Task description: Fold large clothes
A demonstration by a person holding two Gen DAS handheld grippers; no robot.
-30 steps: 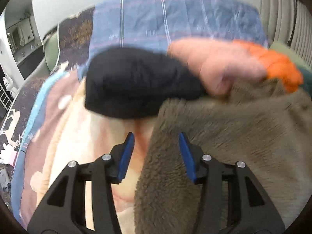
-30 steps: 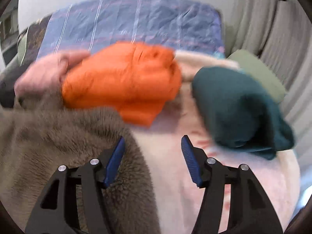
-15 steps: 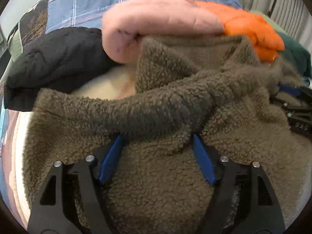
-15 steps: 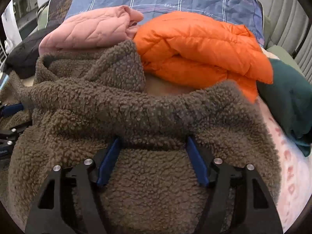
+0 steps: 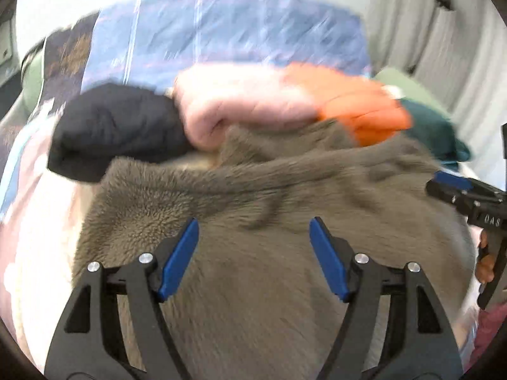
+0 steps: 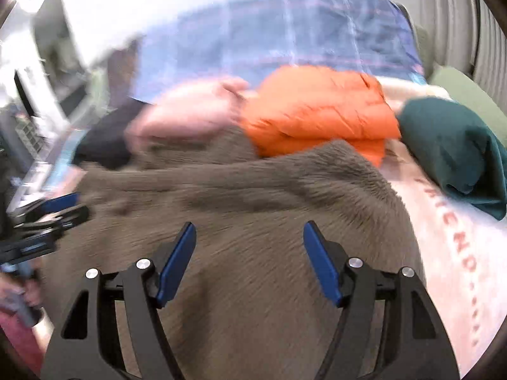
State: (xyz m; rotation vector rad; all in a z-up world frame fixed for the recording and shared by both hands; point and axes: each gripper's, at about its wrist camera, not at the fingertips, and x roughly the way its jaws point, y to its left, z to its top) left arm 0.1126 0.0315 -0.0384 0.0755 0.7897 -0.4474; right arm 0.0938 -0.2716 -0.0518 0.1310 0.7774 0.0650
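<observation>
A brown fleece garment (image 5: pixel 253 285) lies spread on the bed and also fills the lower part of the right wrist view (image 6: pixel 253 209). My left gripper (image 5: pixel 253 231) is open above its near part, holding nothing. My right gripper (image 6: pixel 248 234) is open above the same fleece, empty. The right gripper shows at the right edge of the left wrist view (image 5: pixel 469 196); the left gripper shows at the left edge of the right wrist view (image 6: pixel 47 215). Both views are motion-blurred.
Folded garments line the far side: a black one (image 5: pixel 114 129), a pink one (image 5: pixel 244 101), an orange one (image 6: pixel 320 110) and a dark green one (image 6: pixel 456 148). A blue plaid quilt (image 5: pixel 228 34) lies behind them. A pale blanket (image 6: pixel 456 253) covers the bed.
Both grippers have pulled back and up from the fleece's folded edge, which they straddled half a second ago. The fleece now lies flatter. Both jaws remain open.
</observation>
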